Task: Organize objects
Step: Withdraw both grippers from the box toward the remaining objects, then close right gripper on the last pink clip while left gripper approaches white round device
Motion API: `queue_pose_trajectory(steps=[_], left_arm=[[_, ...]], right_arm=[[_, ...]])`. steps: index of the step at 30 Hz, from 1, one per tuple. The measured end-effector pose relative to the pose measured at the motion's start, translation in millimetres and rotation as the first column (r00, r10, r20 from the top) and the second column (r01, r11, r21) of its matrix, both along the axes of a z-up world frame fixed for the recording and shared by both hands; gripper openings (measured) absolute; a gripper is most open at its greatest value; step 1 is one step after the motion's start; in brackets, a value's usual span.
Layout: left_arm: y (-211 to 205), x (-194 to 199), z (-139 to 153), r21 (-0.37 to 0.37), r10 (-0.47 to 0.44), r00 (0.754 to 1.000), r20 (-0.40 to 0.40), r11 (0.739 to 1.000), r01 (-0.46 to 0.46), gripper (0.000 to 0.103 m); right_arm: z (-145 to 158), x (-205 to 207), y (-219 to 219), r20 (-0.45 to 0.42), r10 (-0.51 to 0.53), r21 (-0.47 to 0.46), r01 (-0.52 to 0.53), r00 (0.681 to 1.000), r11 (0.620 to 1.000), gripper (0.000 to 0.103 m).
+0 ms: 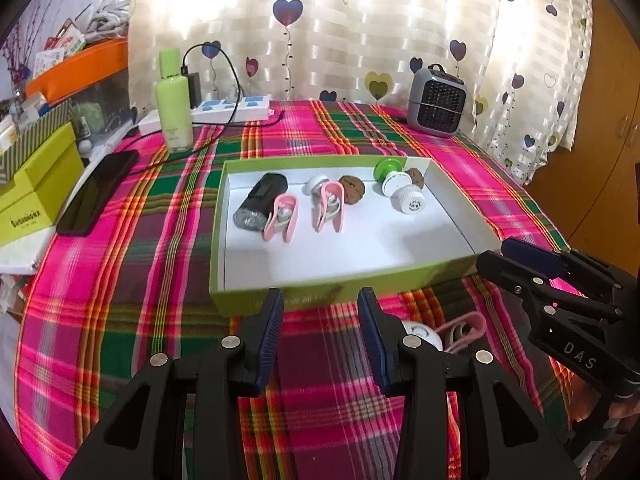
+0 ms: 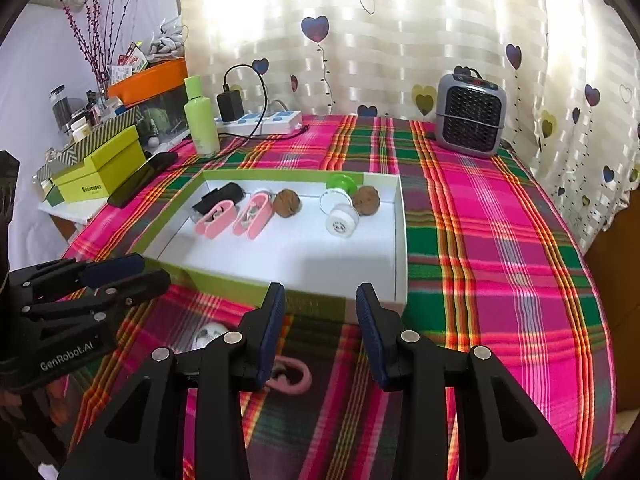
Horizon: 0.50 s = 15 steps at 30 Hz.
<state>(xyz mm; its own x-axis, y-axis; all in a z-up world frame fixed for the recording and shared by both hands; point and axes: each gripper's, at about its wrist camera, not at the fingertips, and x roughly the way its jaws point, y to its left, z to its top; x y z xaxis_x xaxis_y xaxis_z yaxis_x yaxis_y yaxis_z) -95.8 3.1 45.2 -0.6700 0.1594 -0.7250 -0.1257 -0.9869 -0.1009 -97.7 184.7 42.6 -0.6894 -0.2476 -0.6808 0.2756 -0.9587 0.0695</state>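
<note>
Plaid cloth [image 1: 120, 320] covered the table. Green tray [image 2: 304, 300] sat mid-table, holding two pink clips [image 1: 280, 218], walnuts, white caps. My left gripper [image 1: 320, 336] and right gripper [image 2: 320, 332] hovered near its front edge, jaws apart, empty. One pink clip [image 2: 294, 378] lay outside, near me.

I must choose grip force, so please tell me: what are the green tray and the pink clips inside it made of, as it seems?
The green tray looks like cardboard, a box lid: thin folded walls, matte white inside, green printed outside. The pink clips look like glossy moulded plastic, with smooth rounded edges and a light sheen; the grey part inside them could be metal or plastic, I cannot tell.
</note>
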Motion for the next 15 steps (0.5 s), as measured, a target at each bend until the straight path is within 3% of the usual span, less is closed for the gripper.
queue_pose_trajectory(steps=[15], left_arm=[[0,24,-14,0.033,-0.025,0.999,0.021,0.999,0.024,0.037]], right_arm=[[-20,20,2,0.038,0.082,-0.033,-0.08,0.996,0.996,0.038]])
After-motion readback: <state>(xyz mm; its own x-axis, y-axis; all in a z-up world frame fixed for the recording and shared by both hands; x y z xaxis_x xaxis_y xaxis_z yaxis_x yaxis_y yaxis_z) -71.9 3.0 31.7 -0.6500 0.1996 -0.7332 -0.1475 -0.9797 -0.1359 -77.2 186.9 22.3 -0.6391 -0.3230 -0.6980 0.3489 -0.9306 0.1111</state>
